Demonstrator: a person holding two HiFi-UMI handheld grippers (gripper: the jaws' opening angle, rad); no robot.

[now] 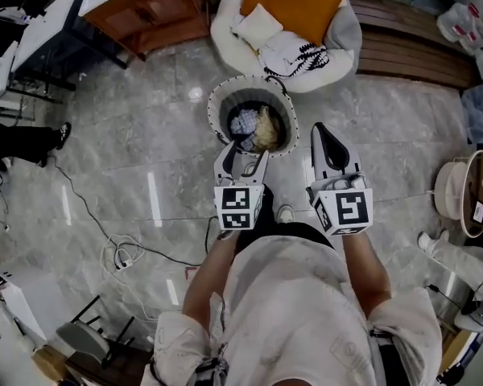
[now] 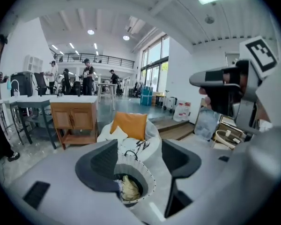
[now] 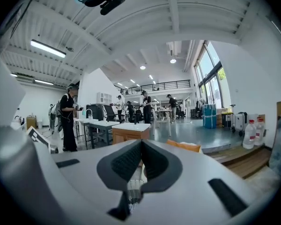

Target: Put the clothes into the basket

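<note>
Clothes (image 1: 256, 125) lie bundled in the round basket (image 1: 214, 109) on the floor. A pale yellow piece and a bluish-white one can be made out; anything deeper is lost in the dark well. The left gripper (image 1: 245, 153) hangs over the basket's near rim, jaws spread, nothing between them. In its own view one jaw hides the basket's left side. The right gripper (image 1: 322, 131), just right of the basket, has its jaws pressed together, apparently on nothing. A patterned cloth (image 1: 298, 55) lies on the white seat (image 1: 225, 24) beyond.
</note>
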